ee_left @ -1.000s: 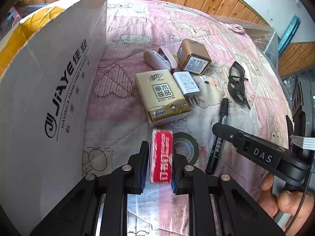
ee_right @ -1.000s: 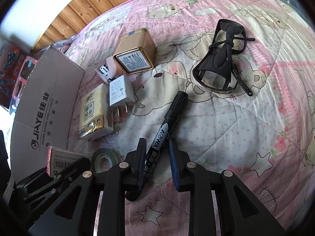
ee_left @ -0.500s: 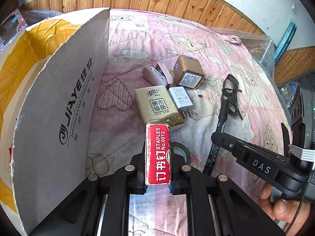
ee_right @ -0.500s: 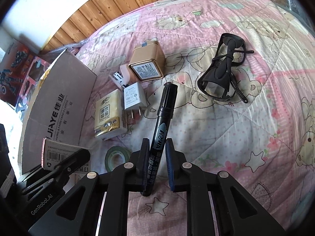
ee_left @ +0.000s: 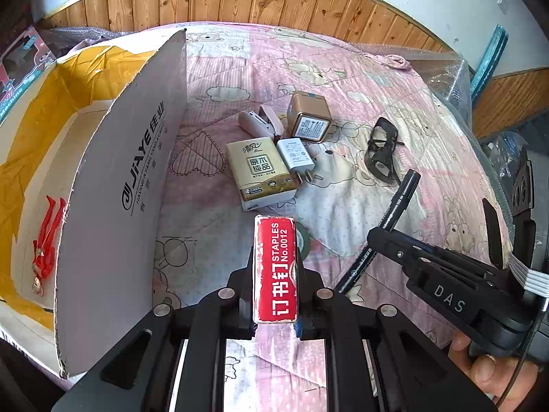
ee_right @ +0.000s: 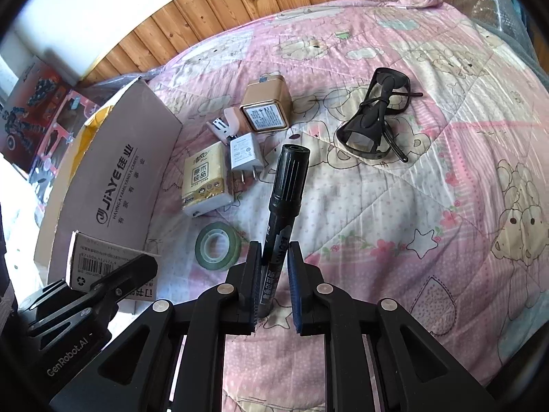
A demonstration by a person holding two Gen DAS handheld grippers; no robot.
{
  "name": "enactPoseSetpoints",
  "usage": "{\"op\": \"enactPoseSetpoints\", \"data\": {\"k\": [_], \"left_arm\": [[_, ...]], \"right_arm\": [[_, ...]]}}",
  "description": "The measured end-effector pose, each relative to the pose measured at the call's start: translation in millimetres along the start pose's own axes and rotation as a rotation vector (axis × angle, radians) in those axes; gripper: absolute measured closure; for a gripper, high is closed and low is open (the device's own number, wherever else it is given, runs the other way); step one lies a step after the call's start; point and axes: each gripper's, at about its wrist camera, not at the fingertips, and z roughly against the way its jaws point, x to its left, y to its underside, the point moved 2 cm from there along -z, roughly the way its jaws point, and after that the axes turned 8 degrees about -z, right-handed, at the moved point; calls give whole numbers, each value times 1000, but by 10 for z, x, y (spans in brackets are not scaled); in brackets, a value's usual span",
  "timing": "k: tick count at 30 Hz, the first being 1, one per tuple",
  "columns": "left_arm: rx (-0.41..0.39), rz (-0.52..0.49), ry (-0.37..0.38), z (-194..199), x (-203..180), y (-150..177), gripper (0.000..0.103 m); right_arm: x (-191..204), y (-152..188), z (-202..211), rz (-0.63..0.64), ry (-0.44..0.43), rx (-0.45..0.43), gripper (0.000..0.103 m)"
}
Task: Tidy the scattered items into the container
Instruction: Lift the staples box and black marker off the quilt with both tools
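At the far left, toy boxes (ee_right: 31, 110) stand against a white wall, with wood panelling (ee_left: 274, 3) running along the far side of the room. Just right of them the open cardboard box (ee_left: 113, 178) sits on the bed, its printed flap upright, yellow lining inside and a red figure (ee_left: 46, 240) lying on its floor. The left gripper (ee_left: 275, 271) is held above the pink quilt (ee_right: 446, 189) near that flap, its fingers clamped on a red staples box (ee_left: 275, 267), which is raised clear of the bedding. Beyond it, on the quilt, lie a roll of green tape (ee_right: 217, 246), a tissue pack (ee_left: 260, 171), a white charger (ee_left: 295, 154), a pink stapler (ee_left: 259, 123) and a gold tin (ee_left: 308, 122), all clustered close together. Further right the right gripper (ee_right: 272, 274) has its fingers closed on a black marker (ee_right: 284, 199), which points up and away, lifted off the quilt. A person's fingers (ee_left: 487, 370) wrap its handle at the near right. Black glasses (ee_right: 377, 116) rest folded on the quilt to the far right, well apart from the cluster. Clear bubble wrap (ee_left: 442, 72) covers the bed's far right corner.
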Motion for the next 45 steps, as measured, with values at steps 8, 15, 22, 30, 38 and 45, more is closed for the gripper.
{"op": "enactPoseSetpoints", "data": {"k": [8, 15, 22, 30, 38, 45], "left_arm": [[-23, -13, 8, 159, -93, 44, 88], [-36, -8, 15, 256, -112, 84, 88], [-51, -14, 24, 332, -152, 111, 88], [-60, -18, 36, 395, -179, 143, 88], [-78, -10, 43, 490, -143, 159, 88], [-85, 1, 49, 529, -92, 179, 88]], "right_arm": [[57, 118, 171, 19, -11, -20, 89], [84, 195, 318, 16, -28, -41, 90], [108, 243, 421, 15, -37, -49, 90], [174, 319, 469, 31, -38, -45, 90], [368, 361, 600, 73, -53, -63, 90], [481, 396, 626, 96, -55, -63, 89]]}}
